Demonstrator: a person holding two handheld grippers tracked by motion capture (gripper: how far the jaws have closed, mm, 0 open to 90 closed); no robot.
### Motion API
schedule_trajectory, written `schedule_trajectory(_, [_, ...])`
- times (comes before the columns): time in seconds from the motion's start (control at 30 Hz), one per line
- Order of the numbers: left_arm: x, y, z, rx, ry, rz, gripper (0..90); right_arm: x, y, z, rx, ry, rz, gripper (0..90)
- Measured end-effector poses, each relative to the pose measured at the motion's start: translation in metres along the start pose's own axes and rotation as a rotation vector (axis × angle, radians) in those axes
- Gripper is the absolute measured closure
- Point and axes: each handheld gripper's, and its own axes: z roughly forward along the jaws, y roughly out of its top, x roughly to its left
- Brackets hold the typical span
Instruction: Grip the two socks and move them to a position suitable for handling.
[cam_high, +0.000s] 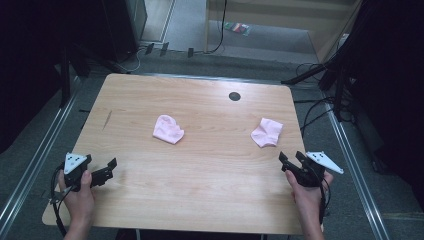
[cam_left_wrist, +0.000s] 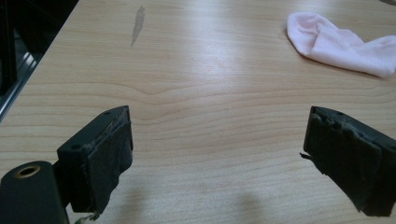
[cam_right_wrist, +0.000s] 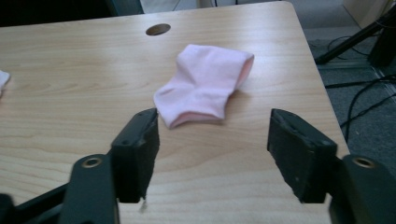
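1. Two pink socks lie flat on the wooden table (cam_high: 150, 200). The right sock (cam_high: 266, 132) is at the middle right of the high view. The left sock (cam_high: 168, 129) is near the middle of it. They lie well apart, so I think each hand has its own sock to pick up.

2. The right gripper (cam_high: 292, 160) sits at the lower right of the high view, near the right sock but not touching it. In the right gripper view the sock (cam_right_wrist: 204, 85) lies just past the two black jaws. The jaws stand apart with only bare table between them, holding nothing.

3. The left gripper (cam_high: 106, 169) sits at the lower left, far from its sock. In the left gripper view its jaws stand wide apart and hold nothing. The left sock (cam_left_wrist: 341, 44) shows at the upper right there.

4. A round dark hole (cam_high: 234, 96) is in the table near the top edge. A thin grey mark (cam_high: 107, 119) is at the left.

5. Nothing lies between the grippers and the socks. Cables (cam_high: 320, 107) run on the floor beside the table, out of the way.
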Motion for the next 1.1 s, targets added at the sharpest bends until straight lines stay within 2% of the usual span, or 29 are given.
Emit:
schedule_trajectory(0.13, [-0.002, -0.001, -0.001, 0.006, -0.008, 0.014, 8.4, 0.009, 0.013, 0.008, -0.021, 0.016, -0.035, 37.7])
schedule_trajectory(0.33, [-0.003, -0.002, -0.003, 0.000, -0.010, 0.018, 8.4, 0.017, 0.022, 0.022, -0.009, 0.020, -0.047, 37.3])
schedule_trajectory(0.4, [-0.002, -0.002, -0.002, -0.002, -0.018, 0.012, 8.4, 0.020, 0.024, 0.032, 0.003, -0.002, -0.087, 37.3])
schedule_trajectory(0.43, [-0.002, -0.002, -0.002, -0.002, -0.018, 0.012, 8.4, 0.020, 0.024, 0.032, 0.003, -0.002, -0.087, 37.3])
schedule_trajectory(0.5, [-0.001, -0.001, -0.001, 0.012, -0.018, 0.012, 8.4, 0.023, 0.026, 0.041, 0.004, -0.030, -0.137, 38.8])
schedule_trajectory(0.6, [-0.001, -0.001, 0.000, 0.012, -0.017, 0.011, 8.4, 0.023, 0.029, 0.057, 0.051, -0.019, -0.129, 38.2])
schedule_trajectory(0.63, [-0.001, -0.001, 0.000, 0.012, -0.017, 0.011, 8.4, 0.023, 0.029, 0.057, 0.051, -0.019, -0.129, 38.2])
schedule_trajectory(0.67, [-0.001, -0.001, -0.001, 0.016, -0.019, 0.014, 8.4, 0.023, 0.031, 0.067, 0.073, -0.010, -0.126, 38.1])
schedule_trajectory(0.87, [-0.002, -0.001, 0.000, 0.020, -0.016, 0.014, 8.6, 0.023, 0.036, 0.098, 0.117, -0.037, -0.103, 37.7])
schedule_trajectory(0.9, [-0.002, -0.001, 0.000, 0.020, -0.016, 0.014, 8.7, 0.023, 0.036, 0.098, 0.117, -0.037, -0.103, 37.7])
schedule_trajectory(0.93, [-0.002, -0.001, 0.000, 0.022, -0.012, 0.013, 8.7, 0.023, 0.039, 0.108, 0.122, -0.060, -0.093, 39.1])
schedule_trajectory(0.97, [-0.002, -0.001, 0.000, 0.022, -0.012, 0.013, 8.7, 0.023, 0.039, 0.108, 0.122, -0.060, -0.093, 39.1])
schedule_trajectory(1.0, [-0.002, 0.000, 0.000, 0.025, -0.012, 0.015, 8.8, 0.021, 0.042, 0.119, 0.117, -0.096, -0.054, 39.8])
schedule_trajectory(1.07, [-0.002, 0.000, 0.001, 0.026, -0.013, 0.015, 8.8, 0.021, 0.043, 0.123, 0.121, -0.114, -0.041, 39.6])
schedule_trajectory(1.1, [-0.002, 0.000, 0.001, 0.026, -0.014, 0.014, 8.8, 0.020, 0.045, 0.136, 0.131, -0.146, -0.029, 37.5])
